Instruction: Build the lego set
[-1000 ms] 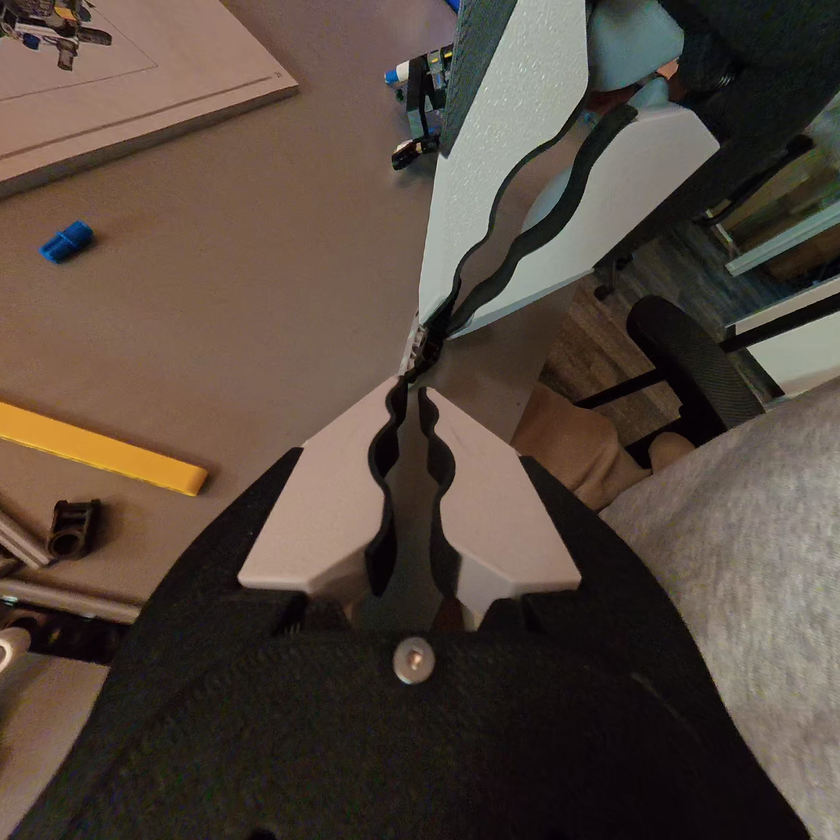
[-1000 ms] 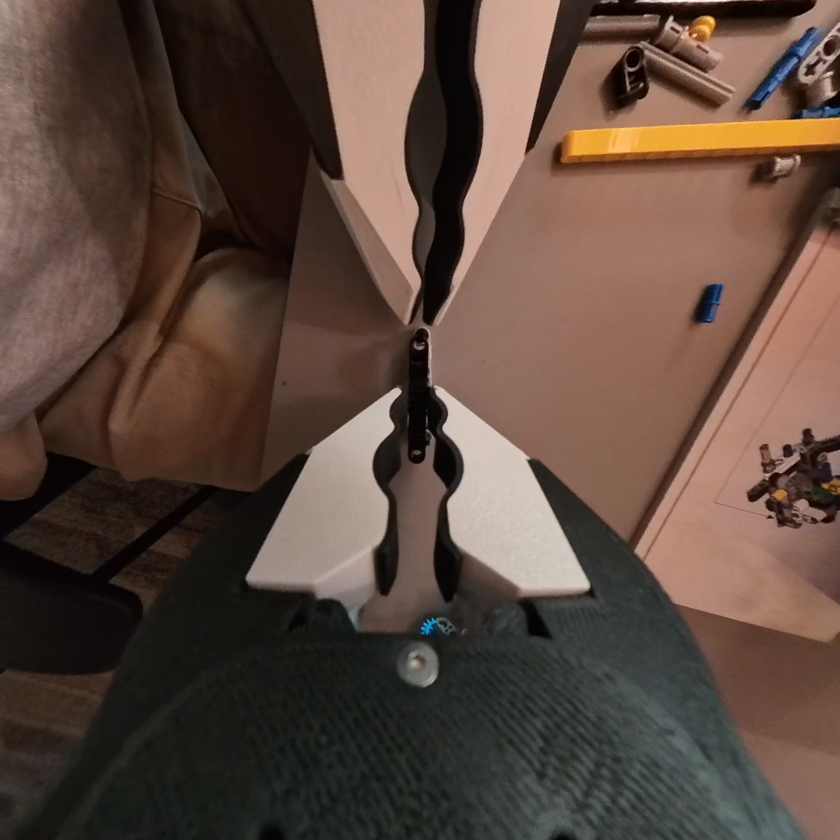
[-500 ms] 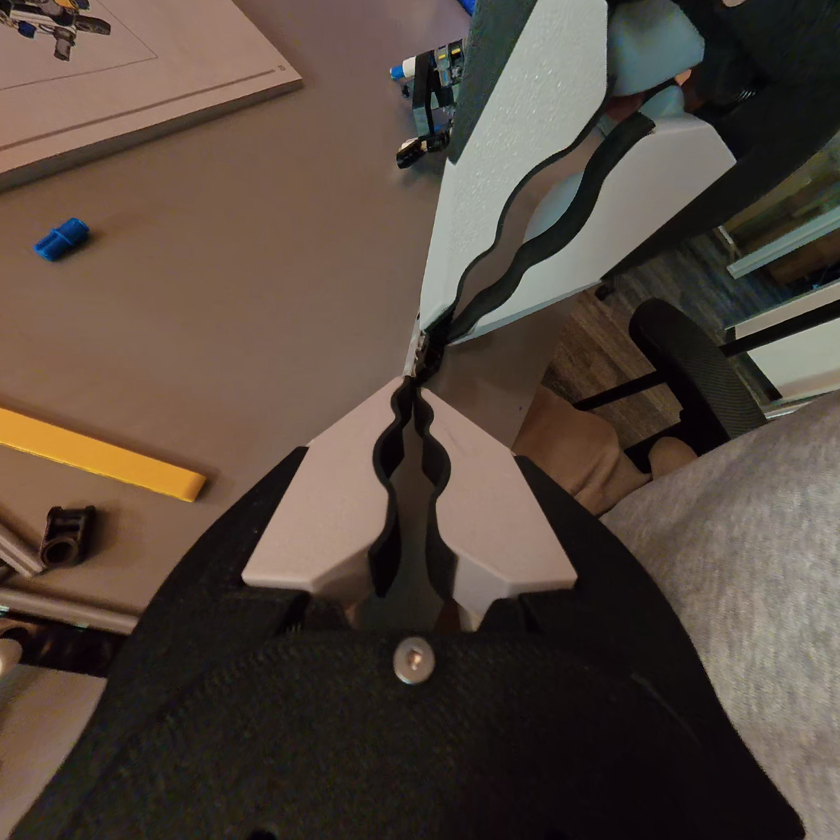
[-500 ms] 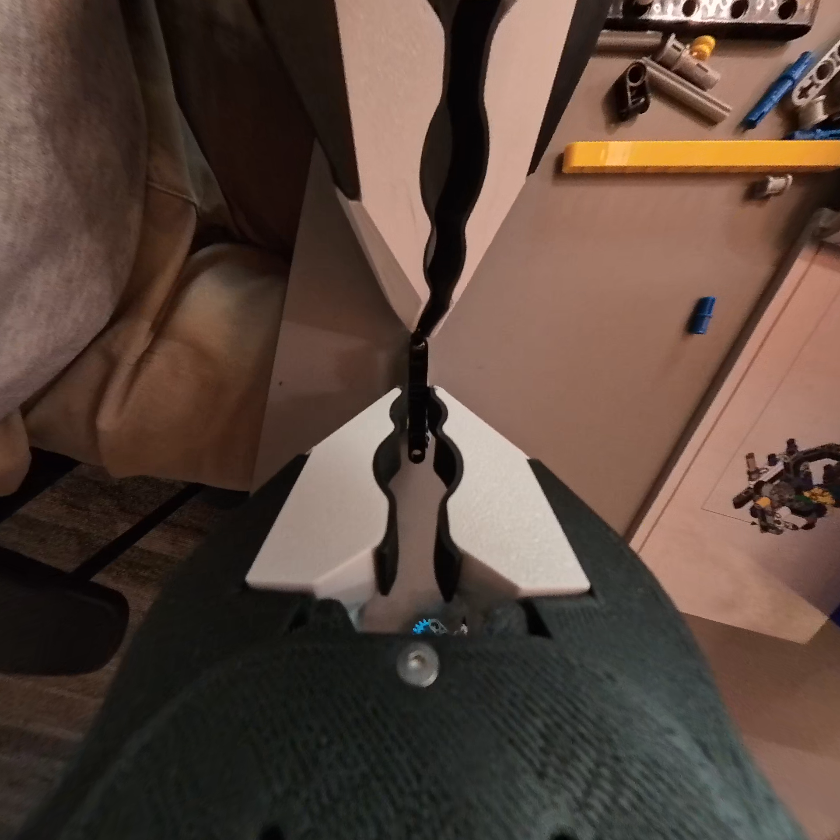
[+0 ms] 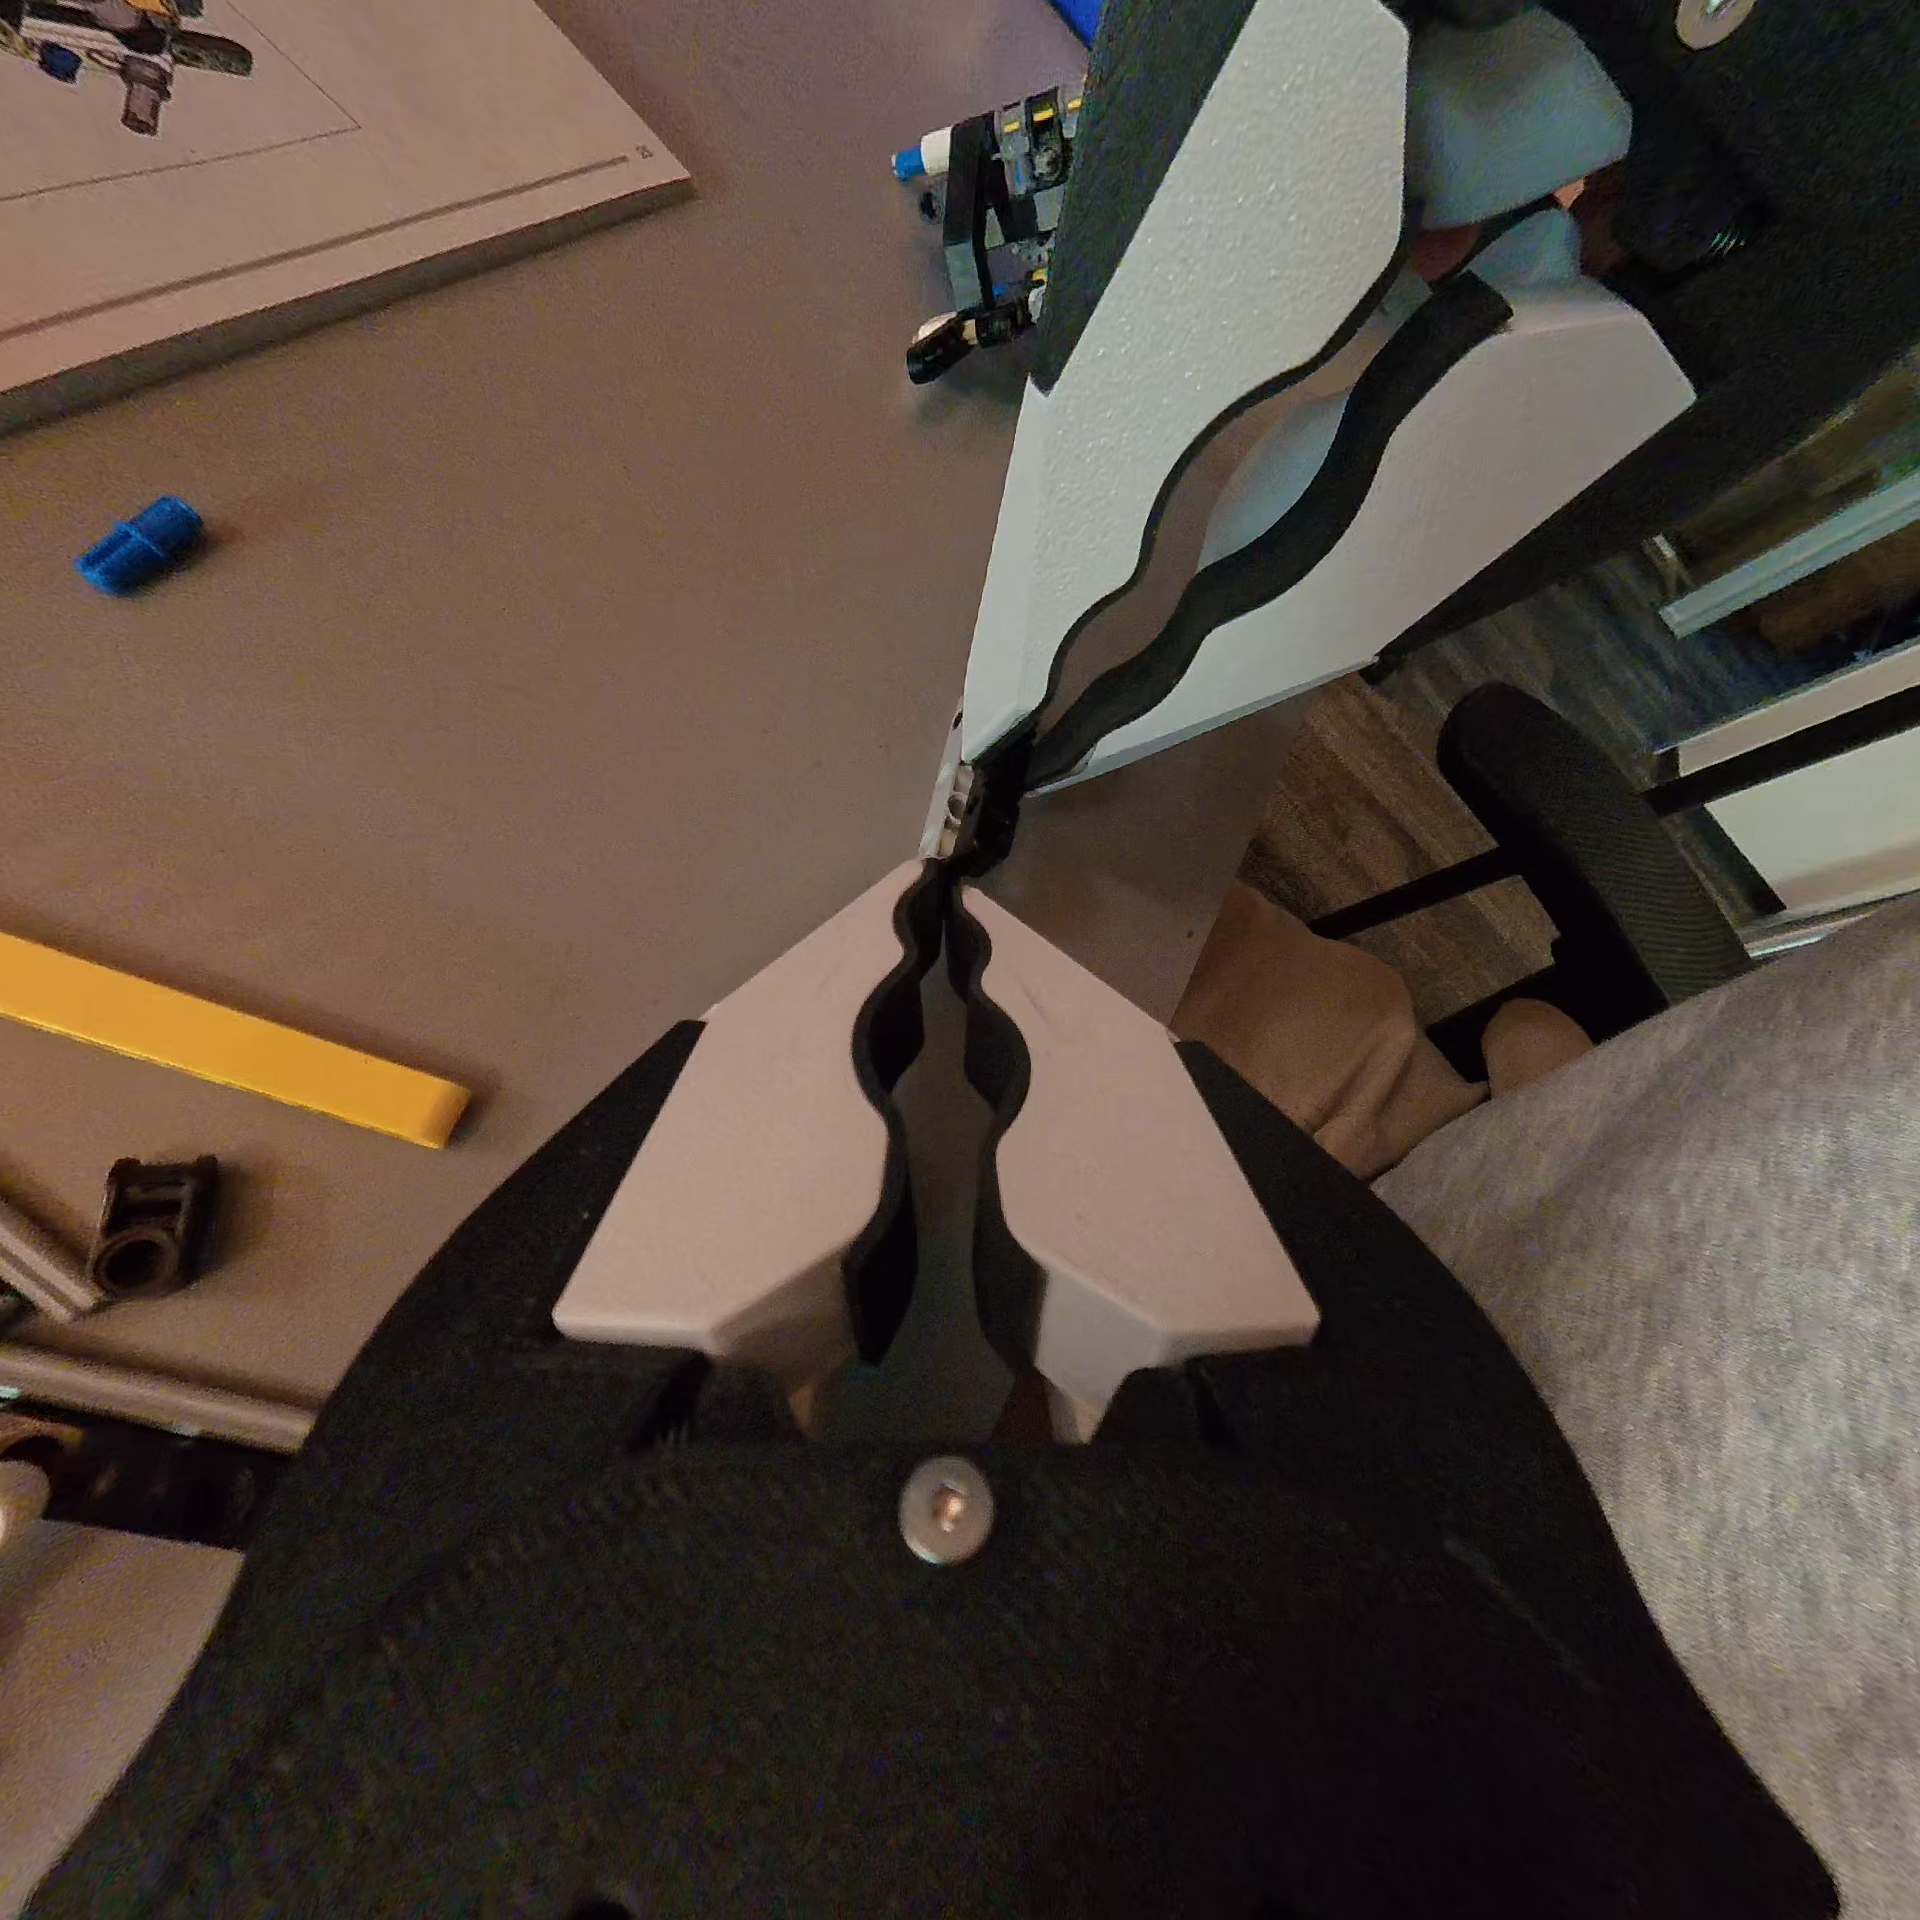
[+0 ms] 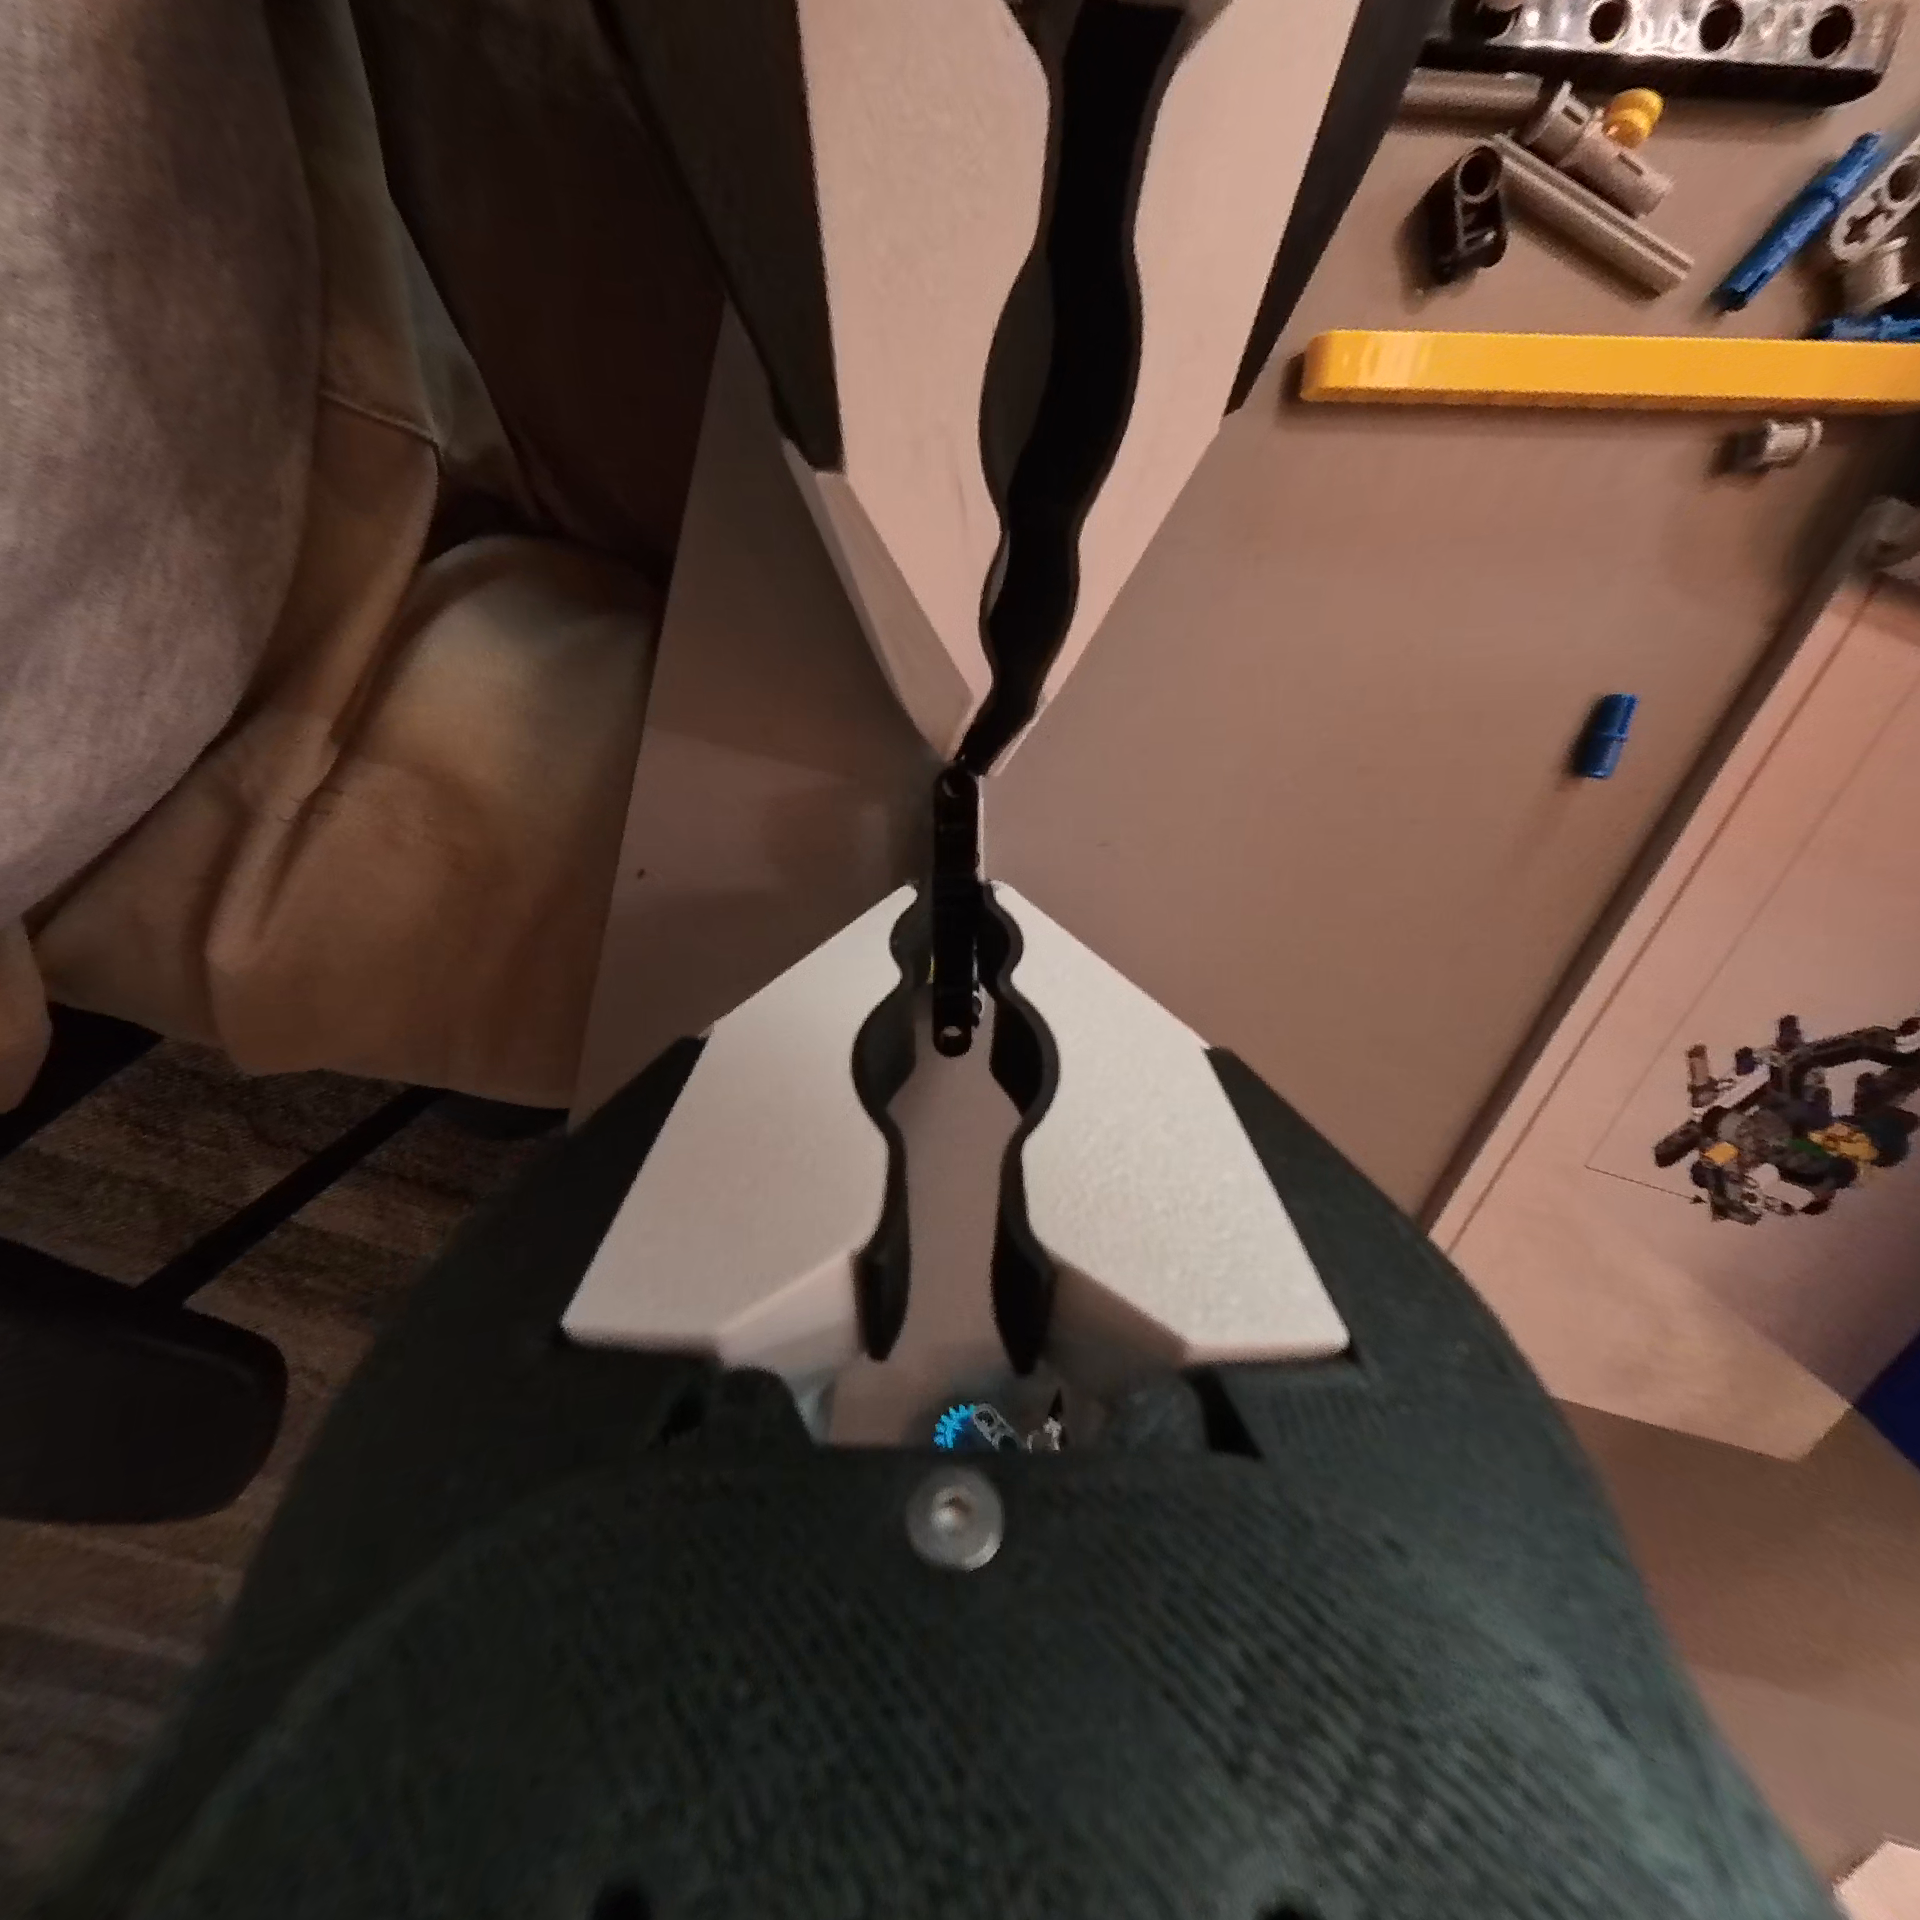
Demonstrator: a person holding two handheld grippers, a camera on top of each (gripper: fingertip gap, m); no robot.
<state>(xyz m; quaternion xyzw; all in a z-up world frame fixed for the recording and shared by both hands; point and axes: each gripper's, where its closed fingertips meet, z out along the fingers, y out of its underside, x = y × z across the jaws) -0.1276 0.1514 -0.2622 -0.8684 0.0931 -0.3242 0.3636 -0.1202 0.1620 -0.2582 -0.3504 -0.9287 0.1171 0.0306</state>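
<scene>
Left wrist view: left gripper (image 5: 943, 894) with fingers closed to a sliver at the tips, apparently pinching the end of a small black lego piece (image 5: 987, 816) with a grey part beside it; grip not fully visible; right gripper (image 5: 1023, 743) meets it tip to tip above the table (image 5: 520, 675).
Loose parts: blue pin (image 5: 138, 544), yellow beam (image 5: 229, 1044), partial assembly (image 5: 987, 239), instruction booklet (image 5: 260, 156).
Right wrist view: right gripper (image 6: 956, 904) clamped on a thin black beam (image 6: 956, 894); its far end reaches the left gripper (image 6: 977, 753).
Step in hand: judged a mid-air handover or a joining of two parts.
Next move: steady alignment; firm hold before either side releases.
</scene>
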